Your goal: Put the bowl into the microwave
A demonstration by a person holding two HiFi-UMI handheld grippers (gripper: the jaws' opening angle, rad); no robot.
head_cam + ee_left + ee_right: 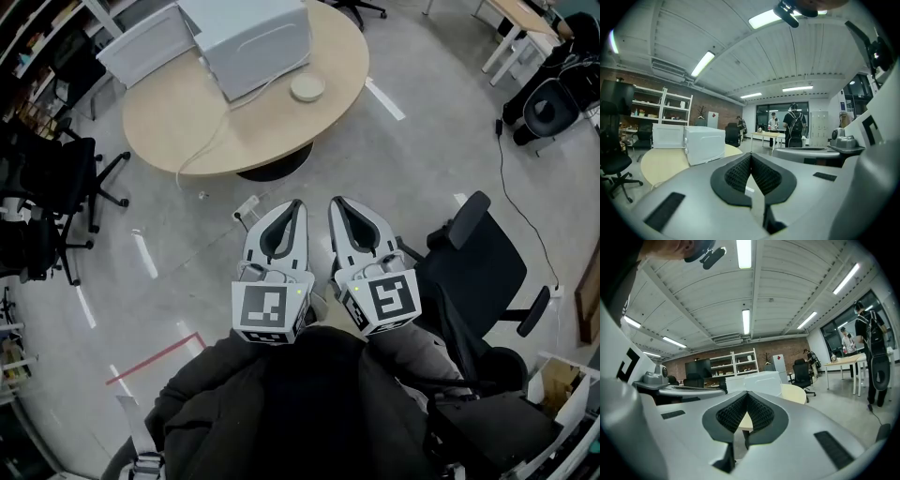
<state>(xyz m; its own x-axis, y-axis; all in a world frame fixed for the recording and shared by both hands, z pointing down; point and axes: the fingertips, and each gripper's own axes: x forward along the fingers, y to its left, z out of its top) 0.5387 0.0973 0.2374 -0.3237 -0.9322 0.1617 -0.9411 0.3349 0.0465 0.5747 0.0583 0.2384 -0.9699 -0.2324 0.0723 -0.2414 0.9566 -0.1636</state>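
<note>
A pale bowl (pixel 307 87) sits on the round wooden table (pixel 187 122), just right of the white microwave (pixel 253 42), whose door (pixel 145 42) swings open to the left. Both grippers are held close to the person's body, well short of the table and over the floor. My left gripper (pixel 298 204) is shut with nothing in it, and so is my right gripper (pixel 336 202). In the left gripper view the closed left gripper (pixel 751 155) points toward the microwave (pixel 704 143). In the right gripper view the closed right gripper (pixel 746 394) also faces the microwave (pixel 752 382).
A black office chair (pixel 478 262) stands close on the right and another chair (pixel 56 187) on the left. A power strip (pixel 246 206) and a white cable (pixel 202 150) lie between me and the table. People (pixel 794 124) stand far across the room.
</note>
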